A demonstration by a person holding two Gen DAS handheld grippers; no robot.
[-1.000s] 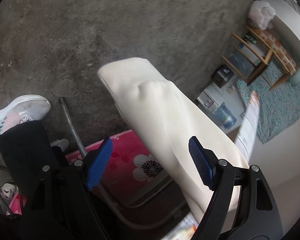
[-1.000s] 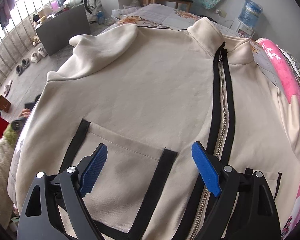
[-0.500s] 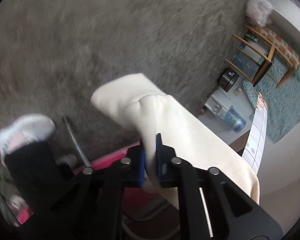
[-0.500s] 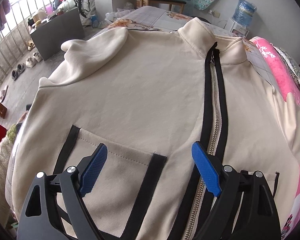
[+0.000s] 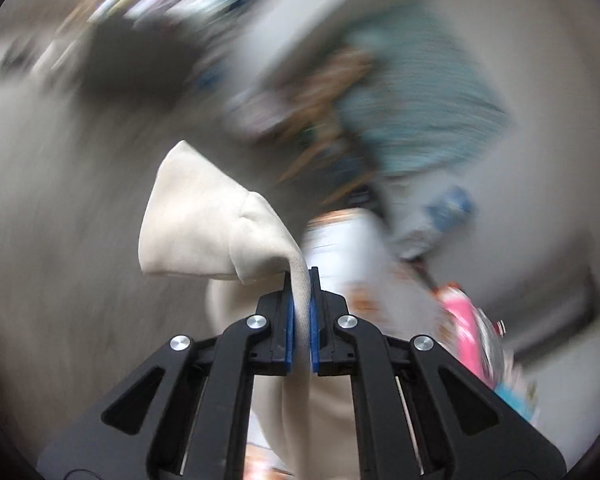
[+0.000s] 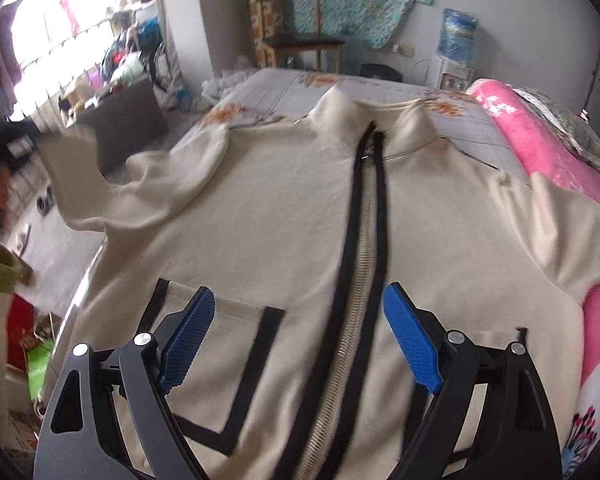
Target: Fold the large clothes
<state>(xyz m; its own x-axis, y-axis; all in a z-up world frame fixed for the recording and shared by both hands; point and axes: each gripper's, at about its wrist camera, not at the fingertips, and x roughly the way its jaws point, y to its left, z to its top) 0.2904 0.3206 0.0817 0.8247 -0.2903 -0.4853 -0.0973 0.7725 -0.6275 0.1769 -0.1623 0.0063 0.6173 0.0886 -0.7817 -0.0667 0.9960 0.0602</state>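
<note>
Pinching the cream sleeve (image 5: 216,236) tight in my left gripper (image 5: 299,280) — its cuff flops past the fingers (image 5: 287,320). My right gripper (image 6: 296,332) hangs wide open above the jacket (image 6: 284,216), spread zipper-up across the bed (image 6: 300,84) — touching nothing.

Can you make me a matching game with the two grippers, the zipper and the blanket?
Things:
1. left gripper
2. right gripper
3. zipper
4. blanket

States:
A. pink with flowers
B. runs down the jacket's middle, edged in black
C. shut on the beige sleeve
D. open, holding nothing

Pairs: 1-C, 2-D, 3-B, 4-A
</note>
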